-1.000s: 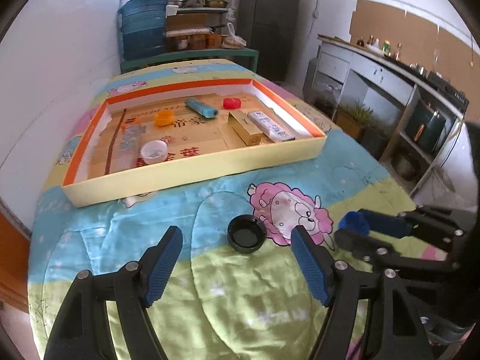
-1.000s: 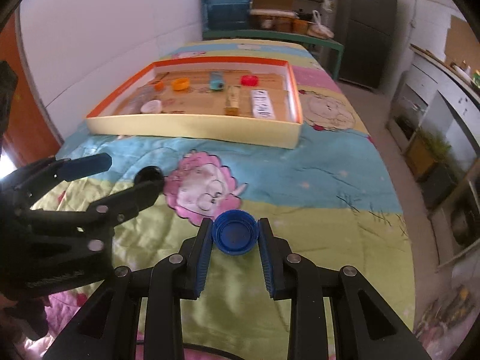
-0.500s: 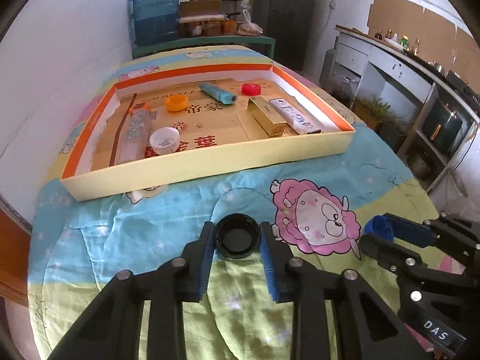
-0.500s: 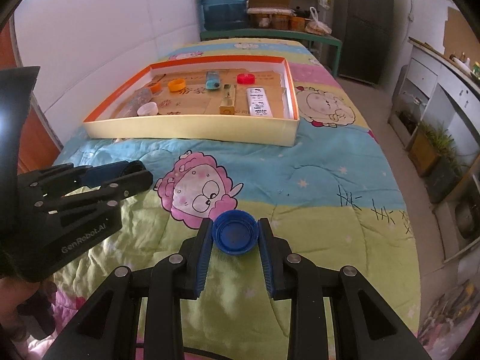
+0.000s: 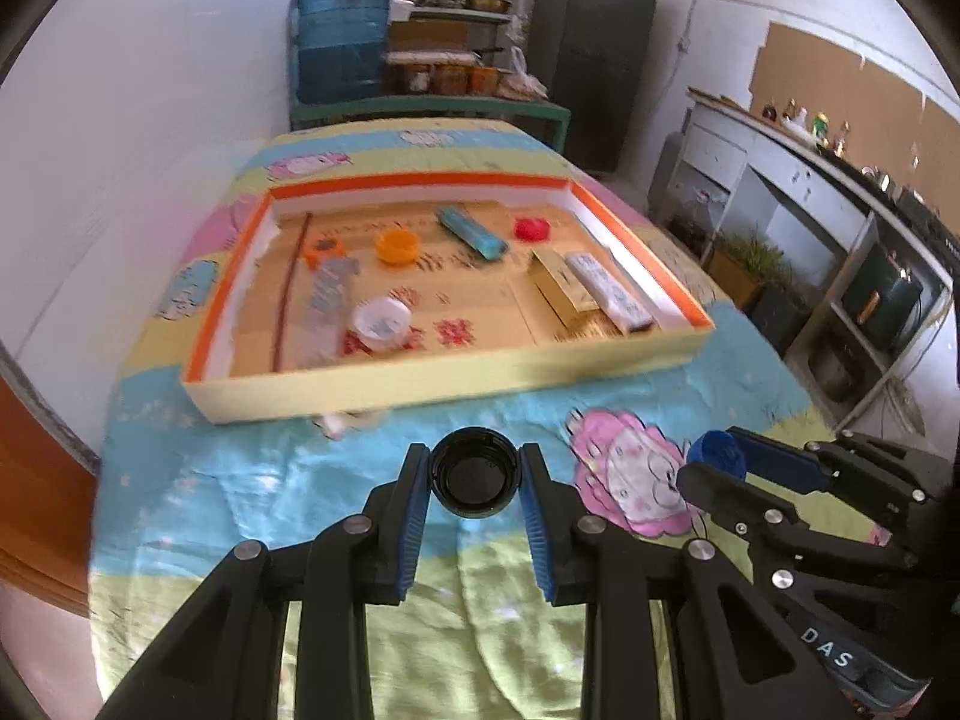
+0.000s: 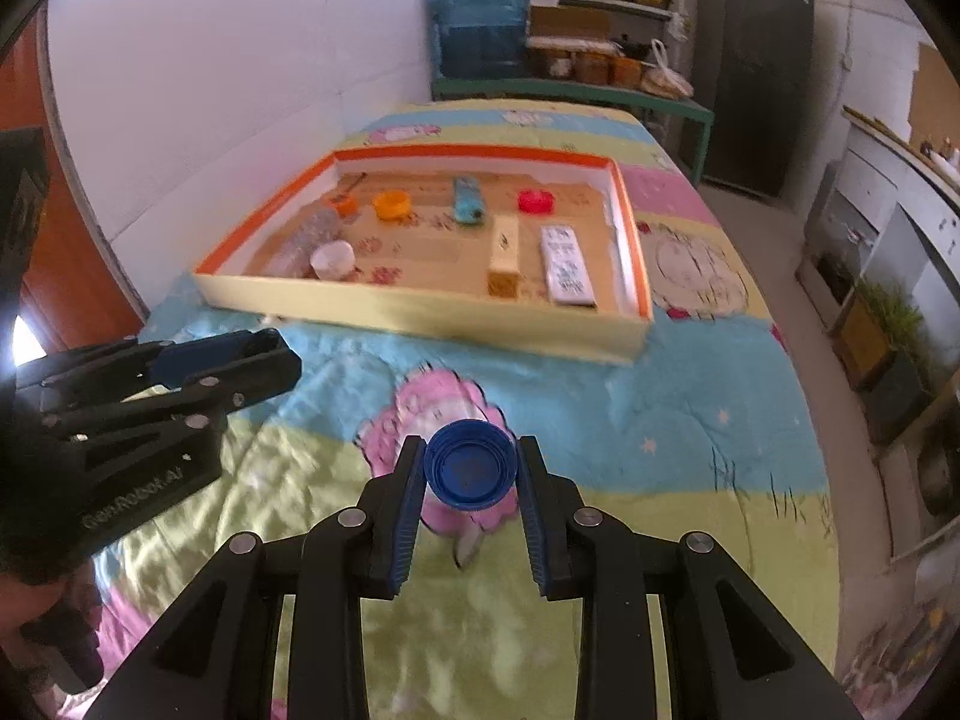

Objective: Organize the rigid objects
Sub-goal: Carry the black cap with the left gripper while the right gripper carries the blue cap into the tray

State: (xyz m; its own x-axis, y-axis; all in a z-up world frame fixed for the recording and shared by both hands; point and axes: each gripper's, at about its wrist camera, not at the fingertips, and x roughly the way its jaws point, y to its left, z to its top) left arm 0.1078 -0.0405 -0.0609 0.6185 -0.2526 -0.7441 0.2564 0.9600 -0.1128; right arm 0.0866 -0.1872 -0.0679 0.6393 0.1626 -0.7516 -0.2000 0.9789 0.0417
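My left gripper (image 5: 475, 483) is shut on a black cap (image 5: 474, 480) and holds it above the quilt, short of the tray. My right gripper (image 6: 469, 474) is shut on a blue cap (image 6: 471, 471); it also shows in the left wrist view (image 5: 717, 462). The shallow orange-rimmed tray (image 5: 450, 381) lies ahead on the bed. It holds an orange cap (image 5: 396, 245), a red cap (image 5: 531, 229), a white cap (image 5: 381, 321), a blue tube (image 5: 472, 233), a clear bottle (image 5: 327, 303), a gold box (image 5: 564, 294) and a white remote (image 5: 609, 288).
The bed carries a cartoon quilt (image 6: 630, 420). A white wall (image 5: 150, 120) runs along the left. A green shelf with a blue water jug (image 5: 342, 48) stands behind the bed. A fridge (image 6: 756, 66) and cabinets (image 5: 810, 210) are at the right.
My left gripper closed on the black cap and lifted it off the quilt toward the tray. My right gripper moved forward with the blue cap.
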